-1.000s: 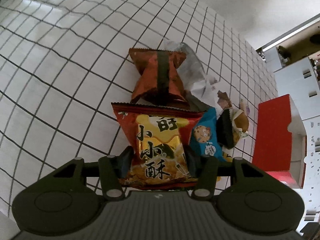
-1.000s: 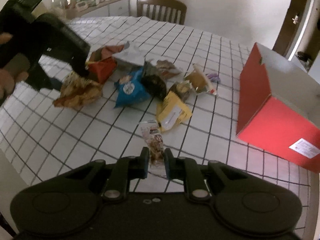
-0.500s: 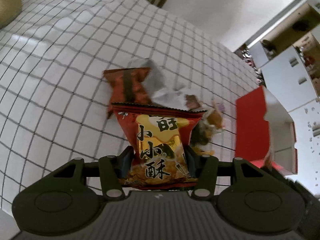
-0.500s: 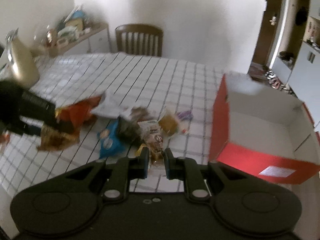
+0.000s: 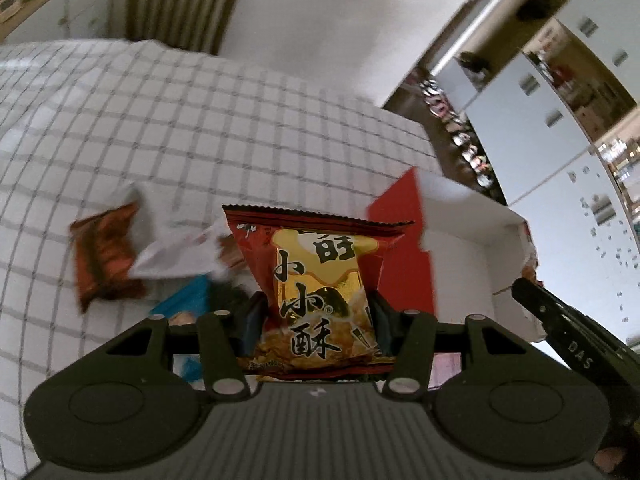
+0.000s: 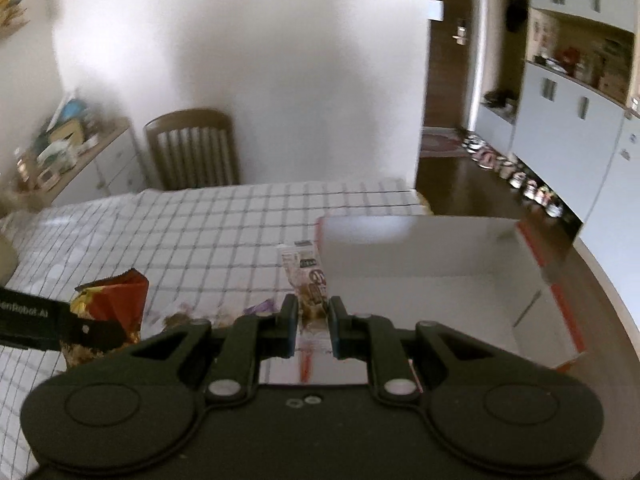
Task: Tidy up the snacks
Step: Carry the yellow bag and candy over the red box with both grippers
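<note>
Left wrist view: left gripper is clamped on a red-and-gold snack bag, jaws pinching both sides of the lower half, bag standing upright and clear of the table. Looks light, puffy, air-filled, w/ crinkly slick foil, so I'd judge it crushable: grip the sides gently or take the crimped seam, not the belly. Bag has a gold centre panel, big black characters, serrated top edge. Beyond it, just right, the red cardboard box w/ white inside, open top. On the checked tablecloth to the left: a brown-orange packet, a white wrapper, a bit of blue packet, all blurred. The right gripper's body pokes in at far right.

Right wrist view: right gripper is closed nearly all the way on a slim snack bar packet, held by its near end, the rest sticking up and away. Thin, flat, prob. light, floppy film; contents may snap if bent. Pale wrapper, brown print, details too blurred. The box sits just beyond and right, white interior facing up, no snacks visible in the part shown. Left gripper w/ its bag shows at the left edge.
</note>
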`<state>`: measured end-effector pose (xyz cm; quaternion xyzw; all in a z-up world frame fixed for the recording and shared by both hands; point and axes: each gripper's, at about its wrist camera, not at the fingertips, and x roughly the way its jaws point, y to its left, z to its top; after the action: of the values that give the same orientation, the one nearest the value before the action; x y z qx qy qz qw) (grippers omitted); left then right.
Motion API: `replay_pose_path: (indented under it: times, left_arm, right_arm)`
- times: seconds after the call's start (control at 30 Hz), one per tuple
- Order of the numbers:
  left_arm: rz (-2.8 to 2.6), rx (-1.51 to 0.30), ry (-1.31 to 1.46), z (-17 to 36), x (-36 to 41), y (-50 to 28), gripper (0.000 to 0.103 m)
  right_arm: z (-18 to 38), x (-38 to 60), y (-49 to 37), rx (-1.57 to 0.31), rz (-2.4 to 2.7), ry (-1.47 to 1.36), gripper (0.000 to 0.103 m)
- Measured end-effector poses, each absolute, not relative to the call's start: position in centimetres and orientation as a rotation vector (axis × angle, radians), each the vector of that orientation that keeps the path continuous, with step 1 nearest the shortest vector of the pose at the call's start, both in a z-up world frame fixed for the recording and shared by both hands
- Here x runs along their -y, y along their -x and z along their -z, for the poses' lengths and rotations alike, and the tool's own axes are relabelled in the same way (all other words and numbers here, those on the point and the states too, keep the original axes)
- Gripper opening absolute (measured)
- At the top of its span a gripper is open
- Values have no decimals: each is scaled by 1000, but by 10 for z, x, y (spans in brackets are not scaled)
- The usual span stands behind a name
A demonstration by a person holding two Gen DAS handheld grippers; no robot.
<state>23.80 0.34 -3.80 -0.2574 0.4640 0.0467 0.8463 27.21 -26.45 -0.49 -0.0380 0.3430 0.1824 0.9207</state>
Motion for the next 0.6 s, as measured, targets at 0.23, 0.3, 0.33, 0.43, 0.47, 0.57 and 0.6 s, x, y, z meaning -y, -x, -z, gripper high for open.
replay_pose_path:
  times: [0.23, 0.3, 0.33, 0.43, 0.47, 0.57, 0.6]
  left_arm:
    - [-4, -967, 432, 20, 49, -301, 53]
    - [14, -971, 401, 19, 64, -318, 53]
    - [25, -976, 386, 20, 71, -327, 53]
    - [42, -992, 348, 25, 94, -351, 53]
    - [48, -998, 337, 26, 100, -357, 53]
    - [59, -1024, 306, 37, 121, -376, 53]
    - [63, -1035, 299, 42, 126, -381, 53]
  right_arm:
    - [8, 296, -301, -717, -284, 21, 15]
    - [11, 303, -307, -727, -257, 13, 15]
    - [12, 309, -310, -731, -246, 8, 15]
    - [17, 318, -320, -747, -211, -5, 15]
    - [18, 321, -323, -752, -201, -11, 15]
    - [23, 330, -333, -775, -170, -31, 14]
    - [25, 334, -336, -784, -165, -40, 14]
